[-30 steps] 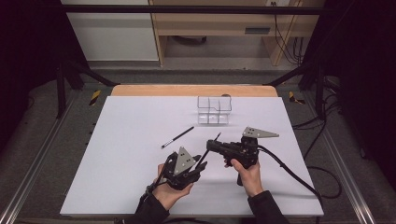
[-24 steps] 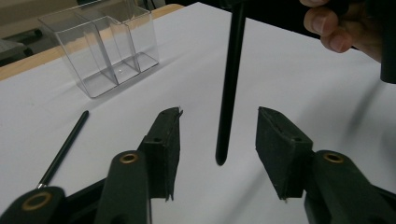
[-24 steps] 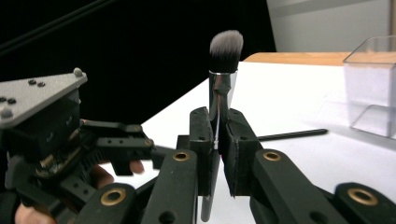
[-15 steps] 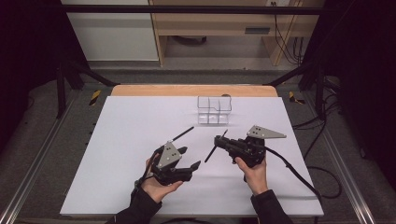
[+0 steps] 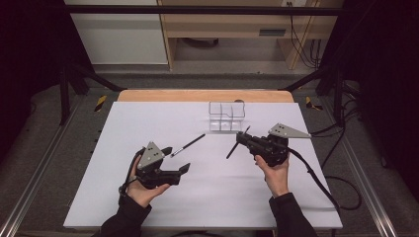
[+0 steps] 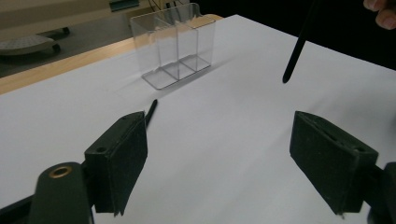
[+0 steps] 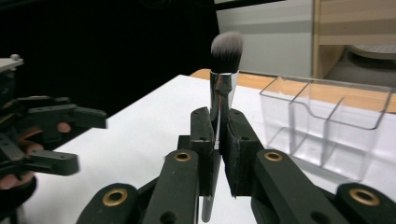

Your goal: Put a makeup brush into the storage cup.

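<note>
Clear organizer [image 5: 227,116] apparently unlabelled; right gripper [image 7: 218,135] fingers pinch makeup brush [image 7: 224,84]; left gripper [image 6: 233,163] fingers spread.

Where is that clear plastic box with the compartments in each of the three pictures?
High view: the clear organizer stands at the table's far edge, centre.
Left gripper view: upper centre, beyond the open jaws.
Right gripper view: right side, behind the held brush.
Shared landmark: the white tabletop.

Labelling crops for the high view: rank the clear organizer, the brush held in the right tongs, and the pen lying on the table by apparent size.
1. clear organizer
2. brush and pen: similar length, unsure.
</note>
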{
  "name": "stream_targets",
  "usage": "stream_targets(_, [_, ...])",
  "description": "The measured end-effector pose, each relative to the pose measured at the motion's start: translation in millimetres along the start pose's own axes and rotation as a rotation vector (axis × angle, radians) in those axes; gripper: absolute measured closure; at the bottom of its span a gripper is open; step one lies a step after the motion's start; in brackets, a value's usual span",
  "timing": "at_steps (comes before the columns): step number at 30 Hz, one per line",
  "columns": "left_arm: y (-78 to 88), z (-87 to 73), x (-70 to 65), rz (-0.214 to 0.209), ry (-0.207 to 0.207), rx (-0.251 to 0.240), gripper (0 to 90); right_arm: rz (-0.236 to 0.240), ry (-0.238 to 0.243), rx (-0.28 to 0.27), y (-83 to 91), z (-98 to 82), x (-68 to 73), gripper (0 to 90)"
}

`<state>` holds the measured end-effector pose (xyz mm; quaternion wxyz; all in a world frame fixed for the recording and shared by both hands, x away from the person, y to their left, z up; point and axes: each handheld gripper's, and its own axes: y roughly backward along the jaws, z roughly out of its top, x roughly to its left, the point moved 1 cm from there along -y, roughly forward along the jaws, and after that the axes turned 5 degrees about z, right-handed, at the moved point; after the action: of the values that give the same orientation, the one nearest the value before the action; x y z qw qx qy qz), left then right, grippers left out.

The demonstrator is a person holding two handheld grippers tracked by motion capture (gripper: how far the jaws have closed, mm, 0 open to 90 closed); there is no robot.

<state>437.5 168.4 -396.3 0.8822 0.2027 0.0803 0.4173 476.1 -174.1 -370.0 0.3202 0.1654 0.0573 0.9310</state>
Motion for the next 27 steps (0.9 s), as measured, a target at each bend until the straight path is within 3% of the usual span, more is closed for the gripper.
stream_targets(8, [12.4, -14.8, 25.8, 0.066, 0.027, -0.009, 16.7, -0.067, 0.048, 0.026, -6.9, 16.9, -1.3, 83.2])
stream_targets(18, [18.1, -27.9, 49.8, 0.12, 0.061, 0.0, 15.1, -0.136, 0.07, 0.035, -23.1, 35.5, -8.2, 83.2])
stream_targets(27, [16.7, -32.4, 54.6, 0.126, 0.061, 0.013, 14.7, -0.19, 0.068, 0.021, -29.4, 48.7, -18.8, 83.2])
